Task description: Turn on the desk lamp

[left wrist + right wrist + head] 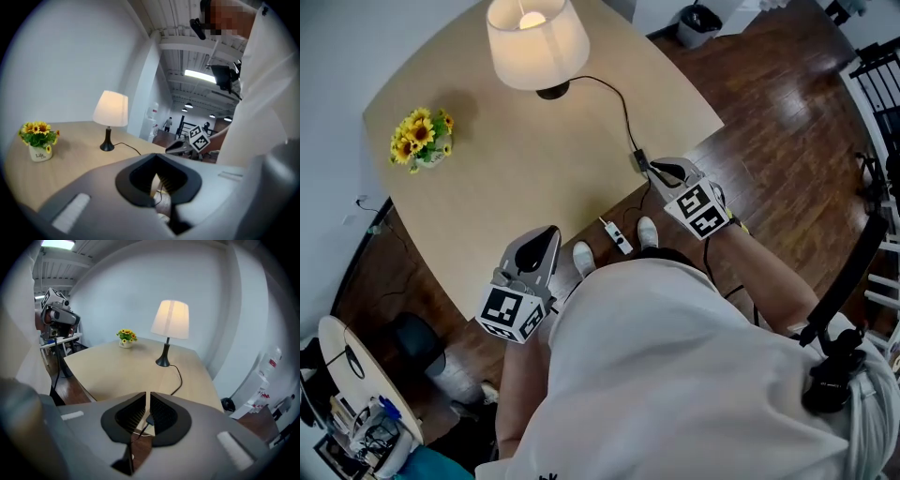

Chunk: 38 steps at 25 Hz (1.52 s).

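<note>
Head view: we are seeing desk lamp [536, 42] glowing at desk [534, 159] far edge; switching-on appearing complete. Right gripper [653, 171] clenched, empty, beside inline switch [637, 161] at right edge. Left gripper [551, 234] clenched, empty, at near edge. We are judging only withdrawal remaining.

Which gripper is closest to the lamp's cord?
The right gripper: its jaws are closed on the lamp cord at the table edge. The left gripper hangs by the near edge, away from the cord, holding nothing.
</note>
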### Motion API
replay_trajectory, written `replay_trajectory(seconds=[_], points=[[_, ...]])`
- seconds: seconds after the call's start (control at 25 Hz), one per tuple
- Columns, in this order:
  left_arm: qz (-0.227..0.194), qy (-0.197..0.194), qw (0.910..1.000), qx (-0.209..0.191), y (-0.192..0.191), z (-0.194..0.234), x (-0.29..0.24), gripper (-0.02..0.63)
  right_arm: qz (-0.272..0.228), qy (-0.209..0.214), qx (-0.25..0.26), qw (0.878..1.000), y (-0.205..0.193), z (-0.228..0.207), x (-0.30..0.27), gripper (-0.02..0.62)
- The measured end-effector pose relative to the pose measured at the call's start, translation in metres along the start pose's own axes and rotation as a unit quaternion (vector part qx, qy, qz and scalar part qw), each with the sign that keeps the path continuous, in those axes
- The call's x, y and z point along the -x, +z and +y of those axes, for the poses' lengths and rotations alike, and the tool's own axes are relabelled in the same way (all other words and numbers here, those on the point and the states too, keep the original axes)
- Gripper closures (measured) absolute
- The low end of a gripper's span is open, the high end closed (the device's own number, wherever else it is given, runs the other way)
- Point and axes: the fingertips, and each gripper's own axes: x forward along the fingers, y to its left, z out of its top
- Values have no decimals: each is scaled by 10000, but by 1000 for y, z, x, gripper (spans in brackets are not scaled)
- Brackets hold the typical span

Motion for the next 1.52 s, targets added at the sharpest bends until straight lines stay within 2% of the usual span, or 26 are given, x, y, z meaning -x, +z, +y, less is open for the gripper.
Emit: replay_trajectory(seconds=[0.28, 0.44, 0.56, 0.72, 0.84, 1.0, 1.16, 1.24, 1.36, 1.52], points=[[174, -797, 9965, -161, -22, -1, 17, 591, 199, -822, -713, 9939, -31, 19, 61, 566], [239, -988, 9945, -245, -41, -3, 20, 591, 170, -966, -1004, 9901, -41, 49, 96, 566], [141, -954, 9948, -321, -40, -23, 25, 591, 11, -860, -974, 9915, -41, 71, 116, 566], [42, -852, 9952, -482, -37, -63, 28, 591, -504, -612, -852, 9932, -29, 86, 139, 566], [-14, -711, 9960, -550, -47, -101, 30, 591, -793, -314, -538, 9949, -26, 102, 164, 566], [-69, -264, 9989, -381, -54, -170, 35, 591, -1003, 212, -155, 9946, -55, 125, 207, 566], [-63, 155, 9997, -185, -76, -226, 48, 591, -1187, 708, -166, 9903, -82, 150, 244, 566], [8, 209, 9997, -140, -88, -249, 58, 591, -1217, 899, -138, 9884, -93, 162, 259, 566], [153, 213, 9994, -234, -97, -268, 69, 591, -1287, 933, -140, 9872, -102, 170, 275, 566], [91, 114, 9992, -380, -84, -276, 72, 591, -1434, 641, -250, 9873, -96, 162, 291, 566]])
